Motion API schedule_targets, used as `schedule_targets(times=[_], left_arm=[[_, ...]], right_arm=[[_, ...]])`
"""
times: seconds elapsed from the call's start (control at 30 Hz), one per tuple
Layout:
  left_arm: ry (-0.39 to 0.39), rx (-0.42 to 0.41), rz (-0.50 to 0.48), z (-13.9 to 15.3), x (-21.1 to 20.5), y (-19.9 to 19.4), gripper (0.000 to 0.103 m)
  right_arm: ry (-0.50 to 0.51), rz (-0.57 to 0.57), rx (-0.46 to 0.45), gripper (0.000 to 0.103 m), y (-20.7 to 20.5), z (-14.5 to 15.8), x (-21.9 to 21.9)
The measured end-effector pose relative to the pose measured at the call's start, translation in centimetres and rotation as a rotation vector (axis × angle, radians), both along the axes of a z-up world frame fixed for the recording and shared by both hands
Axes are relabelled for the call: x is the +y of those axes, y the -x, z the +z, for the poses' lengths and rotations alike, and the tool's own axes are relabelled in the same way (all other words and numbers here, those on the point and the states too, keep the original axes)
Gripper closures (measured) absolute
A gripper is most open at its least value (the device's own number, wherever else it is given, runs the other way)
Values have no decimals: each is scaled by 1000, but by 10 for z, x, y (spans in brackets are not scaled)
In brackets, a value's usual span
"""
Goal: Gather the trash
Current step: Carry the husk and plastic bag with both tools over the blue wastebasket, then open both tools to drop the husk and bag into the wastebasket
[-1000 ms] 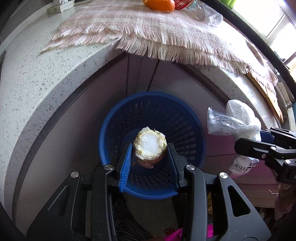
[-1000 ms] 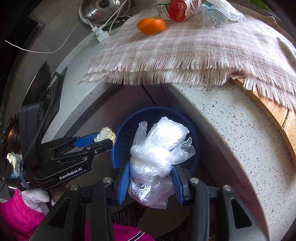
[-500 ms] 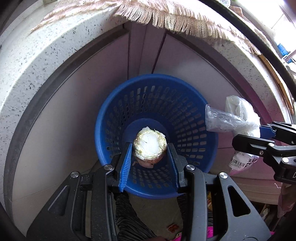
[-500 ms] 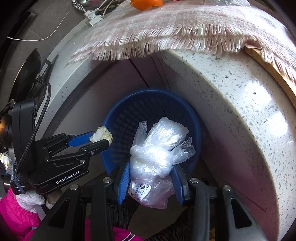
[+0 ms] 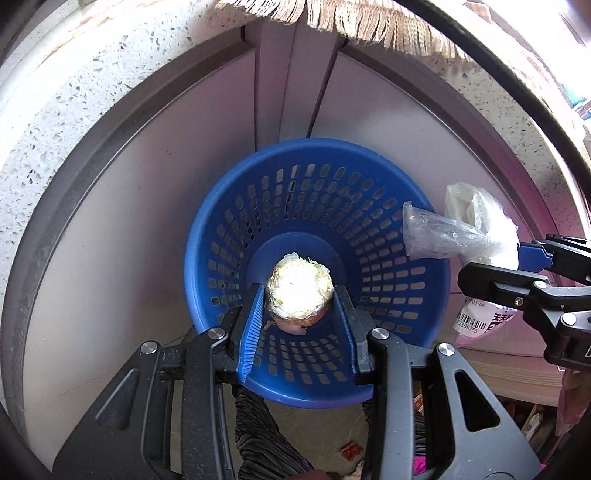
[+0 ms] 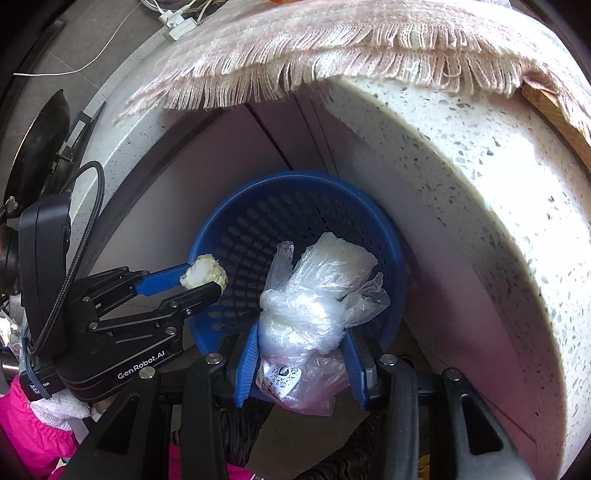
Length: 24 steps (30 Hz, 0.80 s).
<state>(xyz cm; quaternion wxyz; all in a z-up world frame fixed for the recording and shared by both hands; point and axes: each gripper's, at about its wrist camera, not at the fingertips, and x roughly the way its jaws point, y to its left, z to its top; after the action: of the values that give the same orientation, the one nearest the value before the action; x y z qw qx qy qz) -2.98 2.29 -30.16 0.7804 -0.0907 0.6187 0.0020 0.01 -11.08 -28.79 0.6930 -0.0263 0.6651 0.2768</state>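
A blue perforated trash basket point(image 5: 229, 236) stands on the floor against the cabinet; it also shows in the right wrist view point(image 6: 391, 258). My left gripper point(image 5: 300, 301) is shut on a pale round vegetable stump point(image 5: 299, 290) and holds it over the basket's mouth; the stump also shows in the right wrist view point(image 6: 205, 273). My right gripper point(image 6: 301, 343) is shut on a crumpled clear plastic bag point(image 6: 317, 291) over the basket's near rim. The bag also shows in the left wrist view point(image 5: 465, 229) at the basket's right edge.
A speckled white counter point(image 6: 480, 177) overhangs the basket, with a fringed pink cloth point(image 6: 332, 40) on top. Grey cabinet doors point(image 5: 155, 177) stand behind the basket. A power strip with cables point(image 6: 177, 26) lies at the counter's far left.
Both grippers have moved down and closer to the basket with their loads. The counter top and its objects have slid out of view.
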Motion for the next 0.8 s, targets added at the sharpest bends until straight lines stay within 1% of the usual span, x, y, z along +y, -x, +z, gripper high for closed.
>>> schedule_targets(times=[0.27,0.3,0.33,0.37,0.4,0.43,0.5,0.57,0.6,0.63,0.8], left_arm=[[-2,-4,1,-5,1,-4,66],[0,-7,1,-4,1,-4,66],[0,-9,2,-3,2,-4,66],[3,-13,3,-2,2,-4,66],[8,-15,2,0,3,-3,66],[7,-15,2,1,3,-3,66],[-1,-15,2,2,3,-3,66],[-4,-14,3,4,4,-3,56],[-6,-22,6,6,4,-3,47],[-8,-30,9,8,4,-2,43],[-17,-45,17,17,8,0,43]], right_arm=[[-2,-3,-2,55,-1,-1,-6],[-6,-3,-4,51,0,0,-6],[-10,-3,-8,44,0,2,-6],[-12,-3,-15,41,1,3,-6],[-13,-2,-21,36,1,5,-8],[-16,-1,-25,33,1,7,-8],[-17,-2,-27,33,0,9,-8],[-20,-6,-29,33,1,12,-9],[-24,-9,-30,33,0,13,-10],[-26,-13,-31,33,1,15,-10],[-39,-25,-39,33,0,25,-19]])
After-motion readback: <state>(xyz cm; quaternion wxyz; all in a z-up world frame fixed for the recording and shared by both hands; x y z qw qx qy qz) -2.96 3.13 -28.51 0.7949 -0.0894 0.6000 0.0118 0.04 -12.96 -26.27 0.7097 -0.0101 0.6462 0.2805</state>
